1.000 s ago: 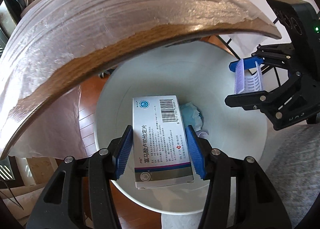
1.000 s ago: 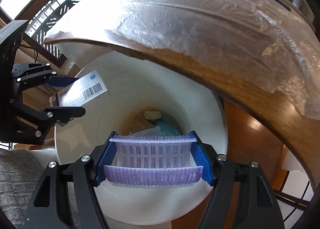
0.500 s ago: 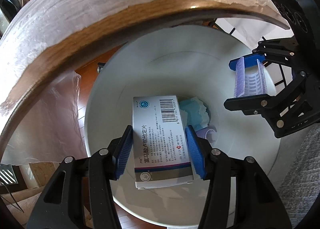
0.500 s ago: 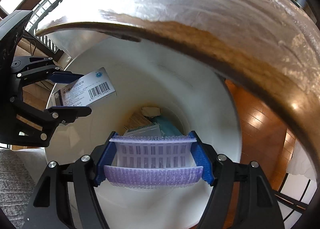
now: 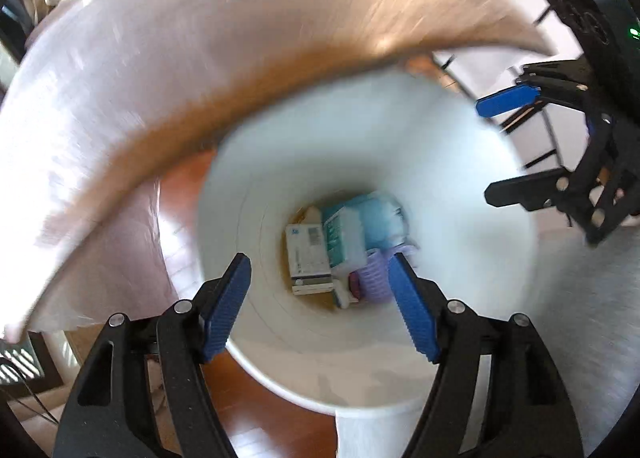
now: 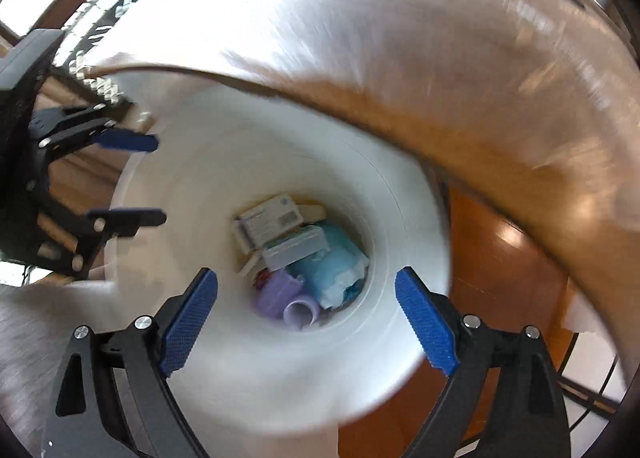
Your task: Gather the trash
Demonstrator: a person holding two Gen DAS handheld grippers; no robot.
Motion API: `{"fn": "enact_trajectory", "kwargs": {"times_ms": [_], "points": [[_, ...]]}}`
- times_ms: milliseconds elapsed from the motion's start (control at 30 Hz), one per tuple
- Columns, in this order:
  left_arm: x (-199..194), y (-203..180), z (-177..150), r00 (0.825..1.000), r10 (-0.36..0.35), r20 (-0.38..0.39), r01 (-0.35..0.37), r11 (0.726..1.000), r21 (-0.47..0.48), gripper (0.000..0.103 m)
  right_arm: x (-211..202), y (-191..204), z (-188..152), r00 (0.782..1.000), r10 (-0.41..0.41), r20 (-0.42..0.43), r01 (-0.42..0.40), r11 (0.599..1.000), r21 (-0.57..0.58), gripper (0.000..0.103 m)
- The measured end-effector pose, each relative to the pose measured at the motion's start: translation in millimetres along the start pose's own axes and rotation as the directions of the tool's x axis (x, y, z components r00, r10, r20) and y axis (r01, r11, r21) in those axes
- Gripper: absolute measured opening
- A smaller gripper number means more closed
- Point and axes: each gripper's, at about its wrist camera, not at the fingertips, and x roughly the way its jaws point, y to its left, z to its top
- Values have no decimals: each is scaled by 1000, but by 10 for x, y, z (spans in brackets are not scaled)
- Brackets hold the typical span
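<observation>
Scene: two hand-held tools hang over the mouth of a white bin point(image 5: 460, 338) that stands on a wooden floor point(image 6: 500, 258), tucked partly under the rim of a plastic-covered counter point(image 5: 160, 78). Both views are blurred by motion.

Left tool point(image 5: 320, 302): its blue-padded jaws are spread wide with nothing between them. It points straight down the bin, likely so that anything let go falls inside and not over the rim.

Right tool point(image 6: 308, 322): jaws also spread wide and empty, aimed down the same opening. In the left view it shows at the bin's far right edge, well apart from the left tool.

Trash: it lies at the bottom of the bin. A white medicine box point(image 5: 306, 258) with a barcode rests flat on the left side of the pile. A purple ridged plastic piece point(image 6: 286, 298) lies beside it, nearer the tools. A teal-and-white carton point(image 5: 344, 238) and crumpled blue paper point(image 6: 332, 270) sit touching them.

Why held so: both tools hover above the open mouth, clear of the wall, which suits dropping over placing.

Progress, as a judgement: this load looks delivered. Whether more trash waits on the counter cannot be told from these views.

Risk, as a judgement: the counter edge overhangs the bin, so lifting the tools straight up could knock it.
</observation>
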Motion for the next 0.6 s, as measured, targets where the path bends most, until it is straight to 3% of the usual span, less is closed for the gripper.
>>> {"fn": "enact_trajectory", "kwargs": {"times_ms": [67,133,200,267,300,400,600], "points": [[-479,-3,94,992,-66,111,64,998,21,74,-387,-23,66,995,70,74,-69,998,-4,92],[-833,69,185,974,-46,221,44,999,14,100,-770,-118,214,979,58,194,-62,998,10,99],[-1134,246,370,931,61,360,-48,998,-43,102,-1007,-334,417,954,-32,297,11,997,70,99],[-1203,548,619,888,177,425,-121,980,-155,102,-1105,-646,622,916,-163,367,100,978,183,99],[-1178,680,715,878,216,426,-141,970,-200,102,-1101,-868,756,892,-240,383,145,955,260,99],[-986,1184,1023,850,321,417,-173,919,-355,102,-1007,-1391,1054,844,-362,397,203,899,388,99],[-478,1890,1480,853,405,329,-214,846,-489,101,-727,-2177,1491,813,-497,303,318,815,484,99]]}}
